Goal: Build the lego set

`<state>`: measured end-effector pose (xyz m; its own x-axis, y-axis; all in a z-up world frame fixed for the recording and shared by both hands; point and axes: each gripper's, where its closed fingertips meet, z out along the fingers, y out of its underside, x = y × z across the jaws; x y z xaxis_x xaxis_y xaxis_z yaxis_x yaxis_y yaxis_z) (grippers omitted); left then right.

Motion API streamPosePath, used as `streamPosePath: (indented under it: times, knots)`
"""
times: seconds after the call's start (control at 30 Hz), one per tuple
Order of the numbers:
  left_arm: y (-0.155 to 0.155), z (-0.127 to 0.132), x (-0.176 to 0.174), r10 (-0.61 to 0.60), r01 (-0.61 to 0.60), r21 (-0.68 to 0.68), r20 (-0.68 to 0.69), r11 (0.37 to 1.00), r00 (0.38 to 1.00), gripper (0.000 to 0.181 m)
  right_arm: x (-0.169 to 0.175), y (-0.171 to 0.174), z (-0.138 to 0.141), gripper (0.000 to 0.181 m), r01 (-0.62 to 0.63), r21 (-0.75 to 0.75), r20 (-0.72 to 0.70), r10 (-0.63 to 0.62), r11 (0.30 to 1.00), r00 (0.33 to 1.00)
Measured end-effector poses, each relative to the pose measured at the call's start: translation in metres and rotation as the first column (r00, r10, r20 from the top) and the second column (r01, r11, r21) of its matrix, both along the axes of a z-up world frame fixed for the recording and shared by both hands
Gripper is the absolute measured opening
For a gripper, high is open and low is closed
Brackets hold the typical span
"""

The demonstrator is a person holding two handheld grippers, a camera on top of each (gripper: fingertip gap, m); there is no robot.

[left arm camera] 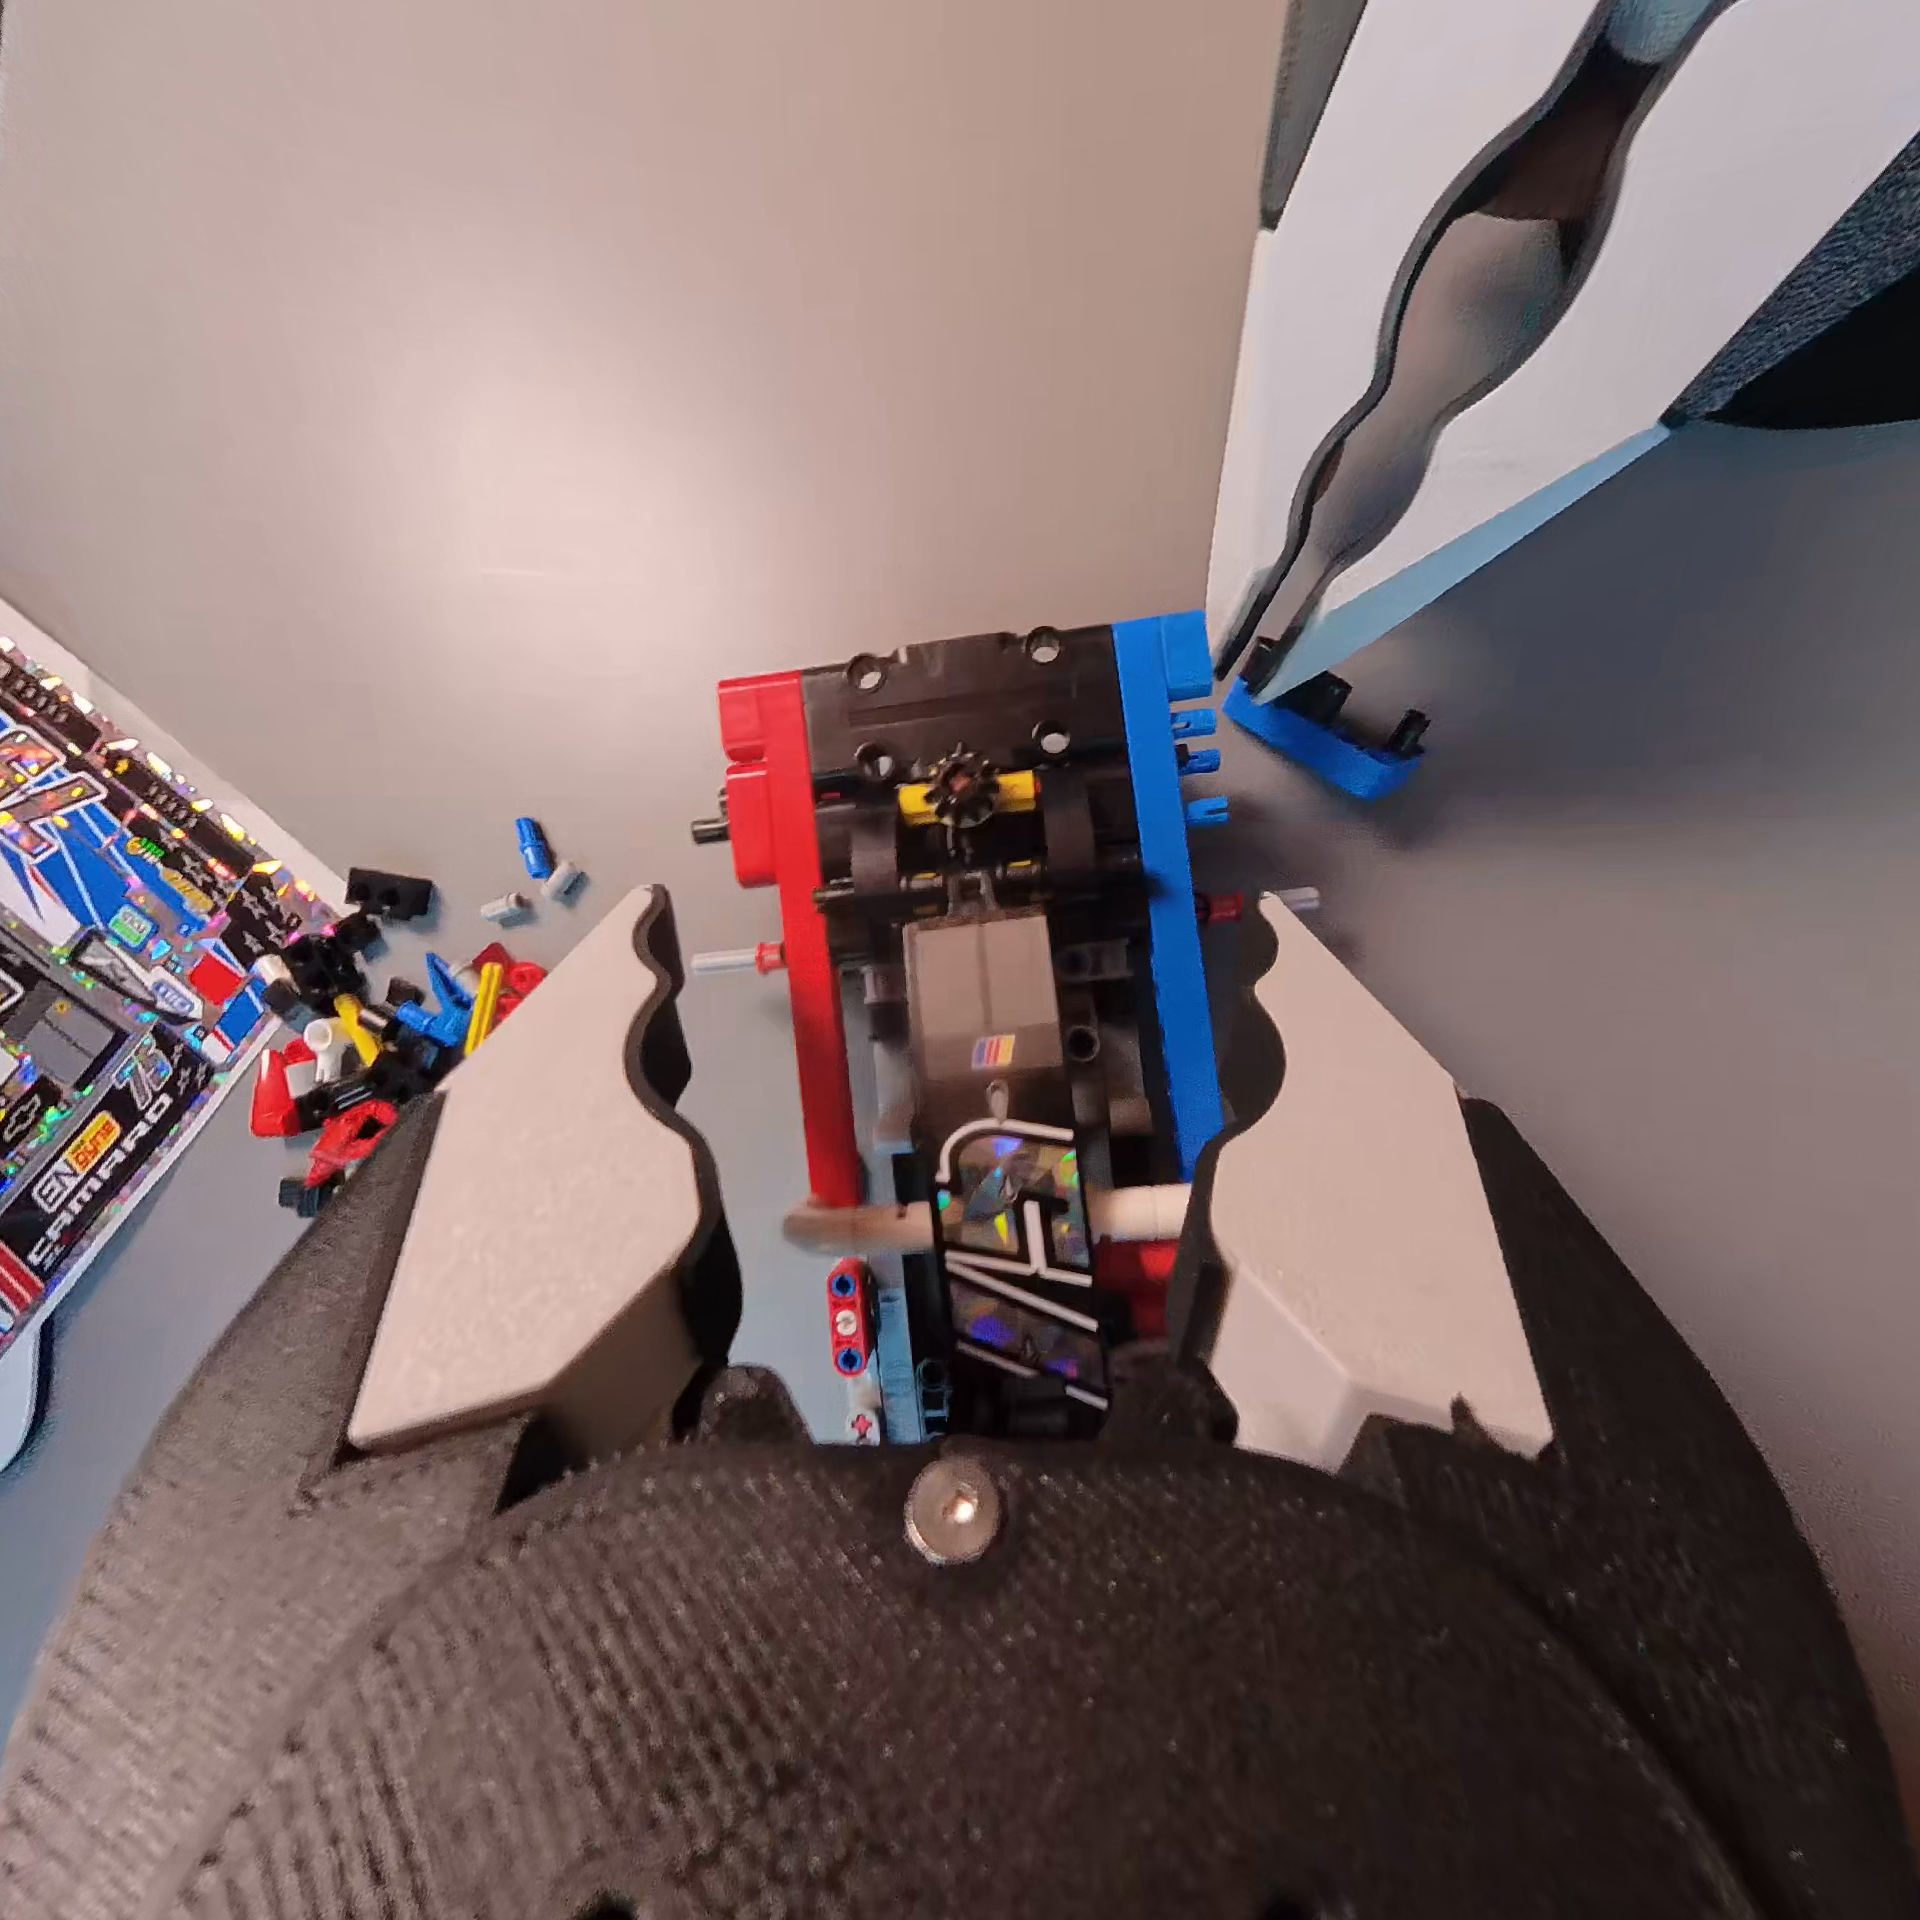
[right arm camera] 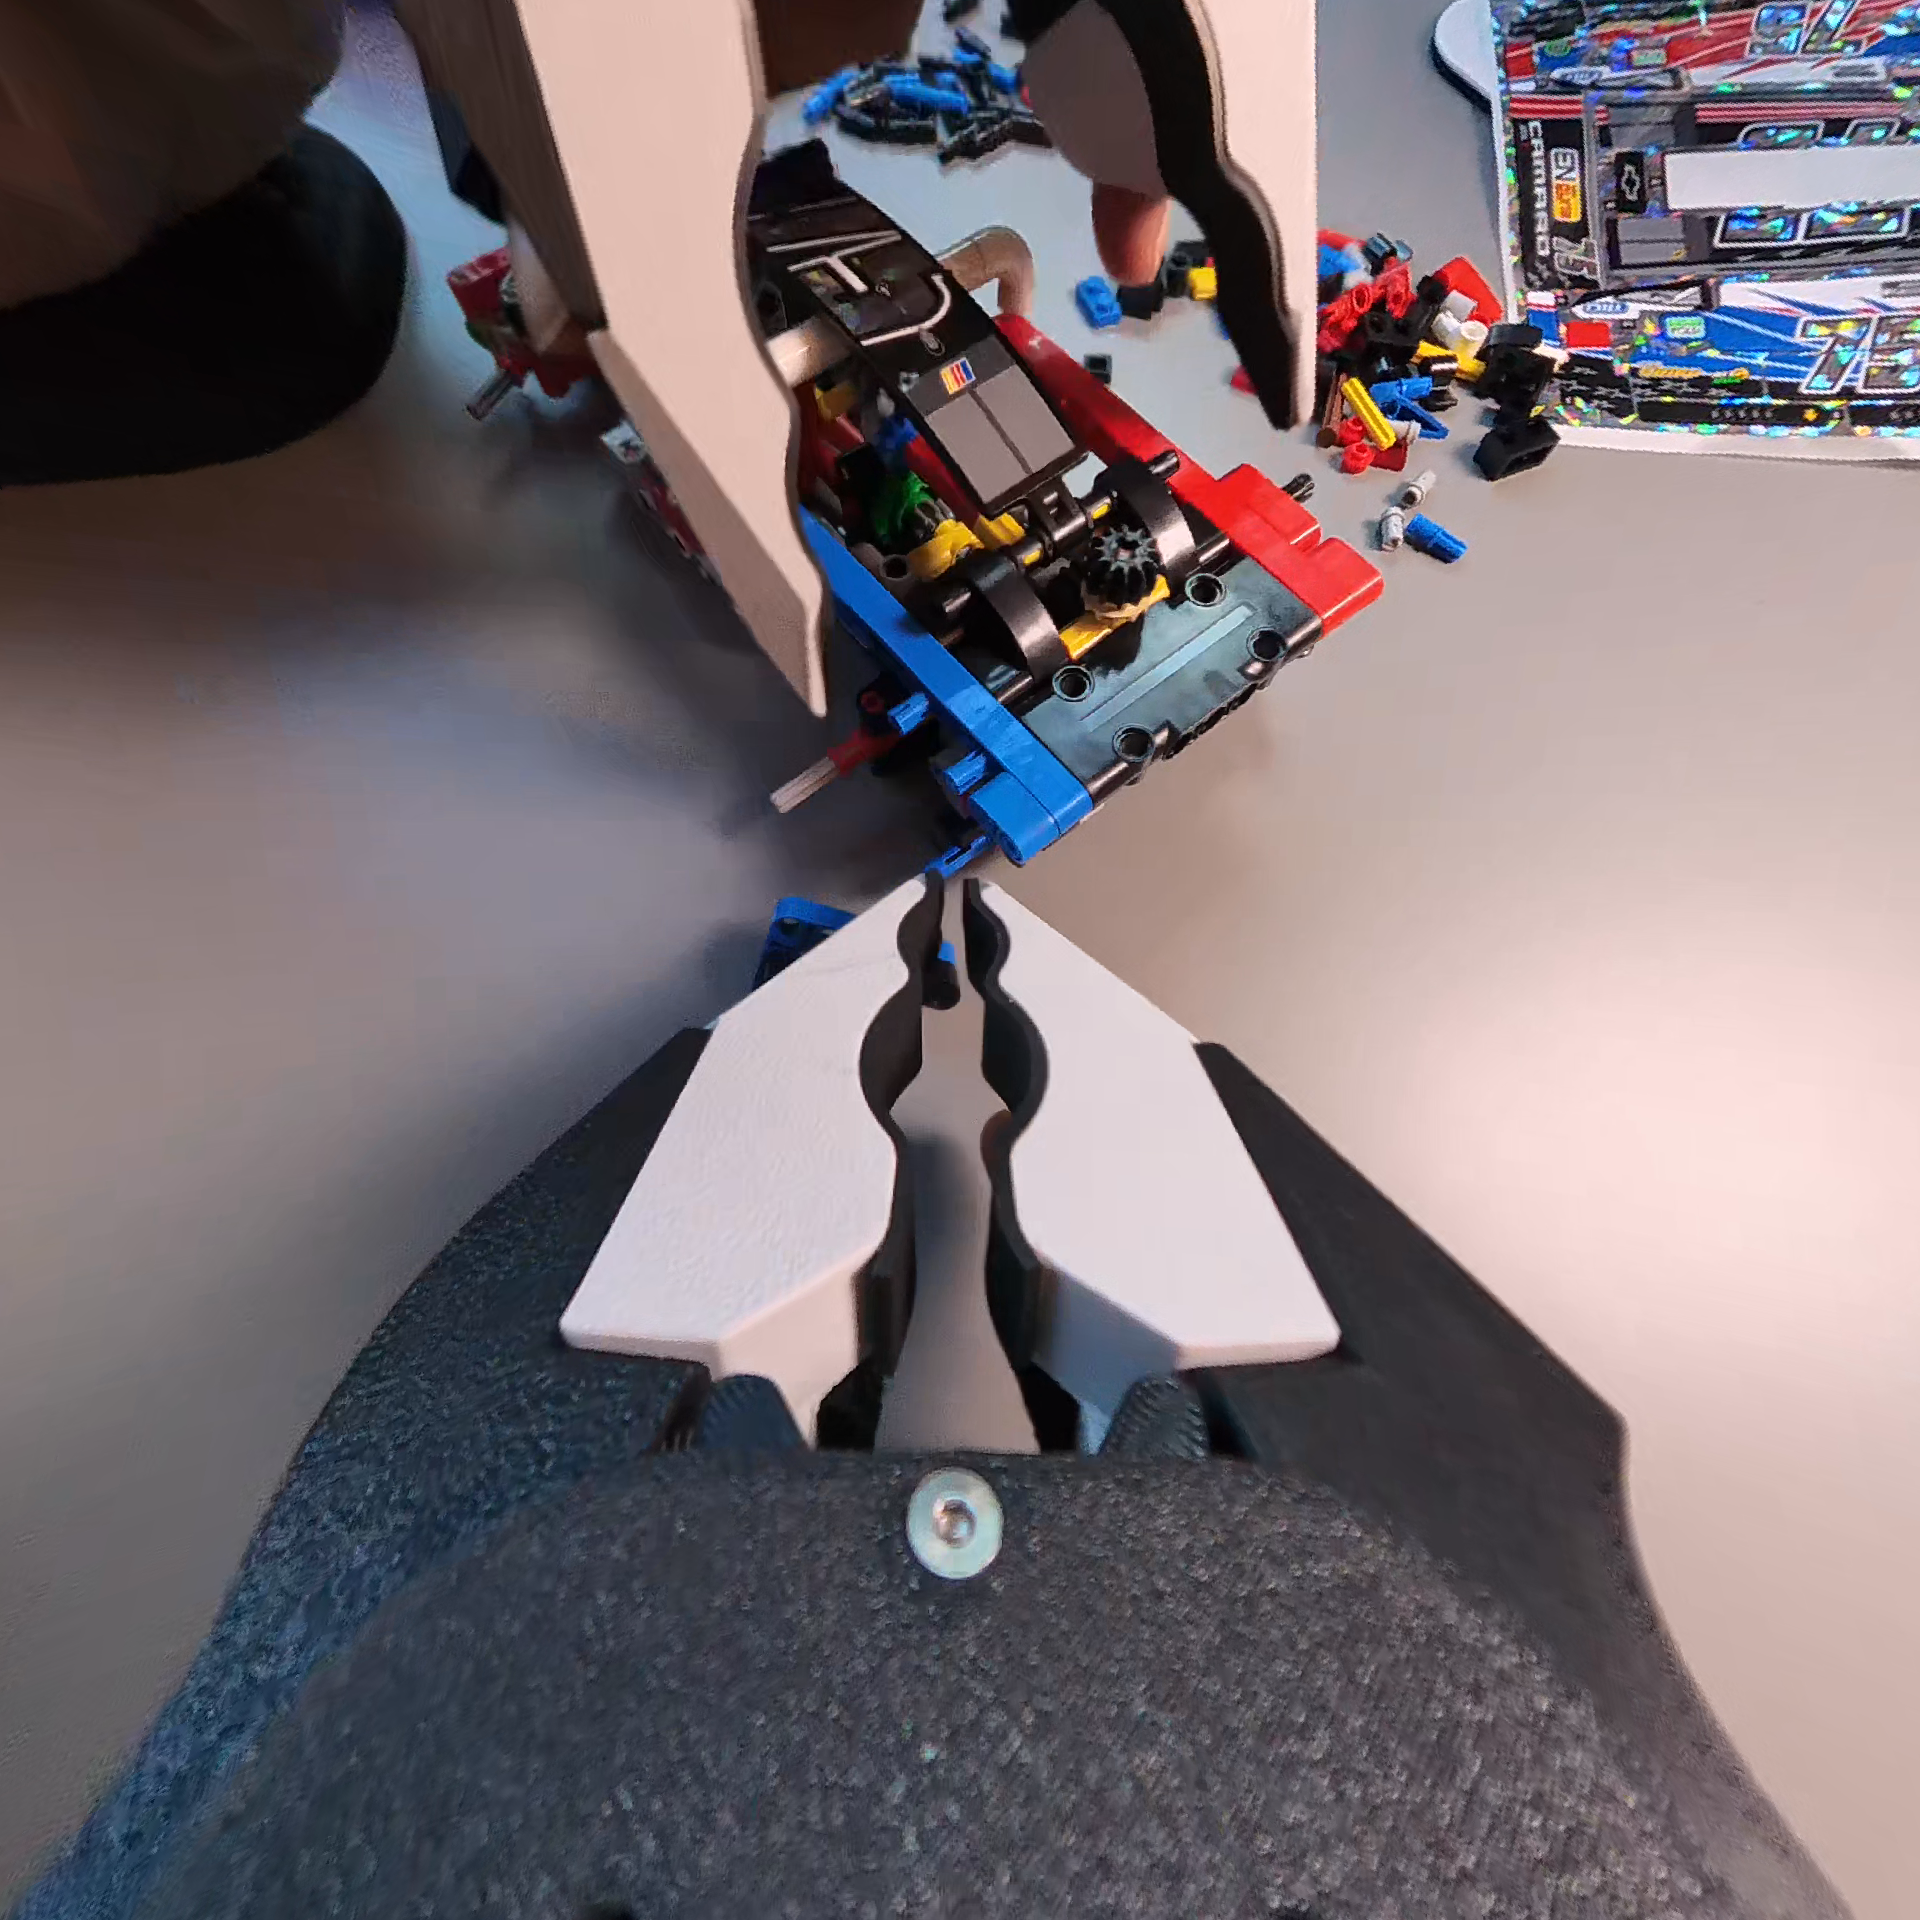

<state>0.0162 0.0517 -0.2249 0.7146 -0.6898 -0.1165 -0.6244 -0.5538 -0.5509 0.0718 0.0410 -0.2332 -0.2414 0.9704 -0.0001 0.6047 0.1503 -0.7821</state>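
Right claw (right arm camera: 948,894) pinches blue beam (left arm camera: 1325,743); sticker sheet (left arm camera: 94,997) bears printed lettering.

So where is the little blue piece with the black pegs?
The blue piece lies on the grey table, just right of the car model's blue side in the left wrist view. The right gripper pinches one of its black pegs.

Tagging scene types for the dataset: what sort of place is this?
Probably an indoor desk or hobby workbench: a smooth grey tabletop, a scattered pile of small coloured plastic bricks and pins, a glittery printed sticker sheet, and a half-built red, blue and black brick car chassis.
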Motion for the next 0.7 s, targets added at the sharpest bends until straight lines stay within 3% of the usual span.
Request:
streamPosePath:
  times: [0.1, 0.27, 0.43, 0.6, 0.7]
  knots:
    - [-0.007, 0.011, -0.018, 0.032, -0.031, -0.009, 0.066, 0.999, 0.997, 0.101, 0.008, 0.003, 0.005, 0.017, 0.003, 0.013, 0.023, -0.003, 1.0, 1.0]
    - [-0.049, 0.007, -0.044, 0.044, -0.02, -0.145, 0.164, 0.989, 0.985, 0.106, 0.006, 0.013, 0.007, 0.034, 0.09, -0.008, 0.032, -0.09, 0.996, 0.995]
    - [-0.075, 0.022, -0.059, 0.065, -0.043, -0.103, 0.221, 0.994, 0.973, 0.105, -0.012, -0.008, -0.001, 0.055, 0.102, -0.021, 0.052, -0.101, 0.995, 0.994]
    - [-0.112, -0.009, -0.096, 0.064, -0.056, -0.154, 0.048, 0.987, 0.997, 0.109, -0.015, -0.038, -0.005, 0.069, 0.103, -0.024, 0.096, -0.1, 0.994, 0.99]
    - [-0.114, -0.03, -0.099, 0.071, -0.075, -0.147, -0.036, 0.986, 0.997, 0.099, -0.022, -0.046, -0.006, 0.07, 0.114, -0.03, 0.091, -0.111, 0.993, 0.99]
